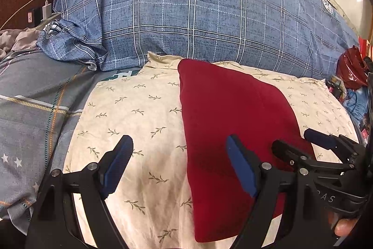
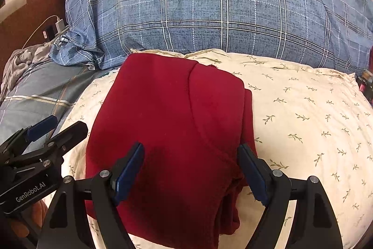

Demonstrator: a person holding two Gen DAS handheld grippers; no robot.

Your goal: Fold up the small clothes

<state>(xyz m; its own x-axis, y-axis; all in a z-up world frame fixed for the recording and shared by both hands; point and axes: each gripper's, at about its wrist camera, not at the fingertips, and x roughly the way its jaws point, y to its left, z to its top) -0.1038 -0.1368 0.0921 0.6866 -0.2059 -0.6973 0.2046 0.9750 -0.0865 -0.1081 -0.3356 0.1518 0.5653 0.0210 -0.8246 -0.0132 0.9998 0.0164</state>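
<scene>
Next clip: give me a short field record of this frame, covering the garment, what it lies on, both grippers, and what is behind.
garment: red garment, folded into a compact block
surface: cream leaf-print pillow, garment lying on it
left gripper: open, fingers apart above the garment's left edge, holding nothing
right gripper: open, fingers apart over the garment, holding nothing
behind: blue plaid duvet
</scene>
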